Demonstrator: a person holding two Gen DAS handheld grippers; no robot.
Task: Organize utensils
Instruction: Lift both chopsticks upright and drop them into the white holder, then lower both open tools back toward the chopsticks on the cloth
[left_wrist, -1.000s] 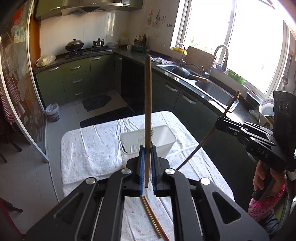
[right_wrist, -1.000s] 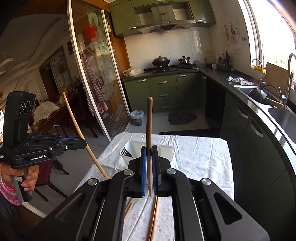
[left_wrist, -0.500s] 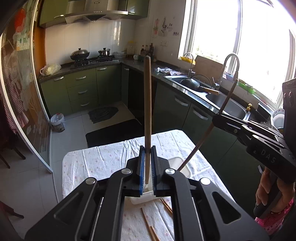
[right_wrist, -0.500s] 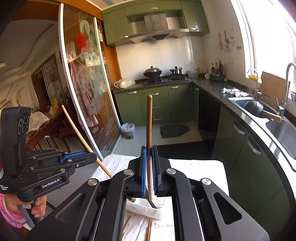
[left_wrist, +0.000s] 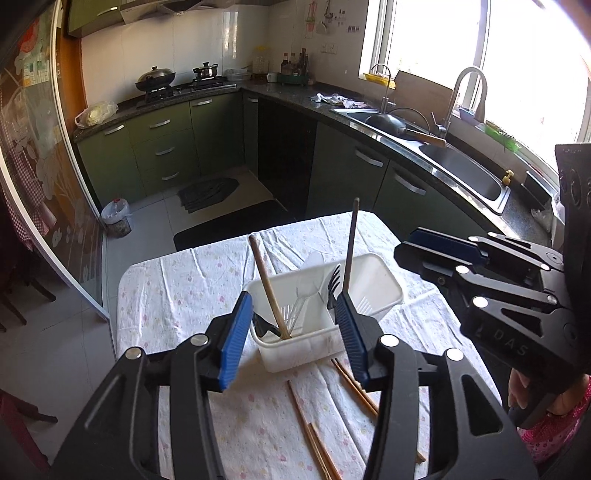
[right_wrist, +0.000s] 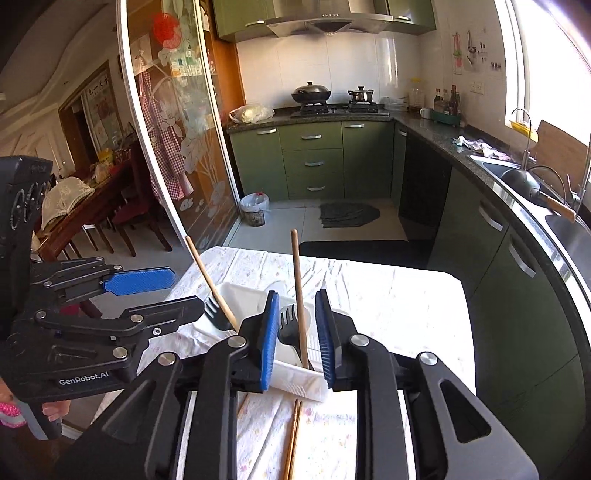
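A white utensil basket (left_wrist: 384, 282) (right_wrist: 295, 380) stands on the cloth-covered table. Two wooden chopsticks stand in it: one (left_wrist: 267, 286) (right_wrist: 210, 277) leans left, the other (left_wrist: 349, 247) (right_wrist: 298, 295) is nearly upright. Black forks (left_wrist: 333, 282) (right_wrist: 286, 325) and a clear plastic spoon (left_wrist: 306, 286) also stand inside. My left gripper (left_wrist: 293, 332) is open above the basket's near end, holding nothing. My right gripper (right_wrist: 295, 339) is open, its blue pads (right_wrist: 268, 339) either side of the upright chopstick without touching it. Each gripper also shows in the other's view (left_wrist: 480, 266) (right_wrist: 140, 291).
Several loose wooden chopsticks (left_wrist: 314, 439) (right_wrist: 291, 439) lie on the floral tablecloth (left_wrist: 177, 295) in front of the basket. Green kitchen cabinets (left_wrist: 162, 147), a sink counter (left_wrist: 461, 173) at right and a glass sliding door (right_wrist: 166, 147) at left surround the table.
Both grippers were shut on upright chopsticks; both have opened and the chopsticks now stand in the basket. Both cameras have tilted down toward the table.
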